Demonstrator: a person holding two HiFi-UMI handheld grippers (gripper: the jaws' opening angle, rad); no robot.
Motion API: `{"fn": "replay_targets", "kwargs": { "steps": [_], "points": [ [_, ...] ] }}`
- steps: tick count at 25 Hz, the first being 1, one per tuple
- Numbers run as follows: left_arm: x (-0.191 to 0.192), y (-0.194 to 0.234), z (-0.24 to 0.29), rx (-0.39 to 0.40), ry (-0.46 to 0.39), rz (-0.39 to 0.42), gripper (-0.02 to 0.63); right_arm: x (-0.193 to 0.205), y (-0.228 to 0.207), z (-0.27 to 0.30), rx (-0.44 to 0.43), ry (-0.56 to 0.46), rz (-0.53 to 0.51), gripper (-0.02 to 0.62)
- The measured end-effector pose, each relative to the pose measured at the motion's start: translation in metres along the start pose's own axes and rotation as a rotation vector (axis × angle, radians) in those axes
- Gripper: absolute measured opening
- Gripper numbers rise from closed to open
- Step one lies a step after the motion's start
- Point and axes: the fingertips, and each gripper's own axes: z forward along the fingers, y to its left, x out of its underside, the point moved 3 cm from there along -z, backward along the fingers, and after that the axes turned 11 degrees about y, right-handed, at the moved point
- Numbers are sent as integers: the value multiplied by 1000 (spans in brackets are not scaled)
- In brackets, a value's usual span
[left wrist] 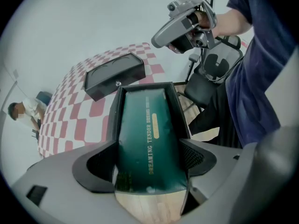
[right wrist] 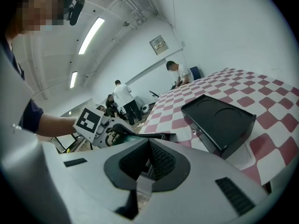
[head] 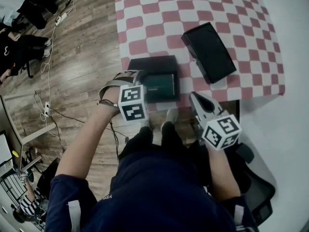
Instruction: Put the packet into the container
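We read gold capitals running lengthwise along the dark green packet [left wrist: 148, 139]: "DREAMING TENDER", then further letters too blurred for us. Black-and-white square code markers, without letters, cover the cubes on the left gripper [head: 148, 87] and right gripper [head: 195, 96]. A framed wall sign [right wrist: 159, 44] is illegible.

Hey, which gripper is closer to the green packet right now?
Left. The left gripper is clamped on the green packet; the right gripper hangs shut to its right, at the checkered table's near edge, not touching it.
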Motion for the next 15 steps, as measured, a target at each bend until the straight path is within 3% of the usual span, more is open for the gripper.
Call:
{"fn": "replay_targets", "kwargs": {
  "steps": [8, 15],
  "points": [
    [-1, 1, -9, 2, -40, -31, 414, 0, 4, 3, -5, 8, -5, 17],
    [-1, 8, -30, -55, -150, -140, 413, -5, 12, 5, -2, 12, -27, 17]
  ]
}}
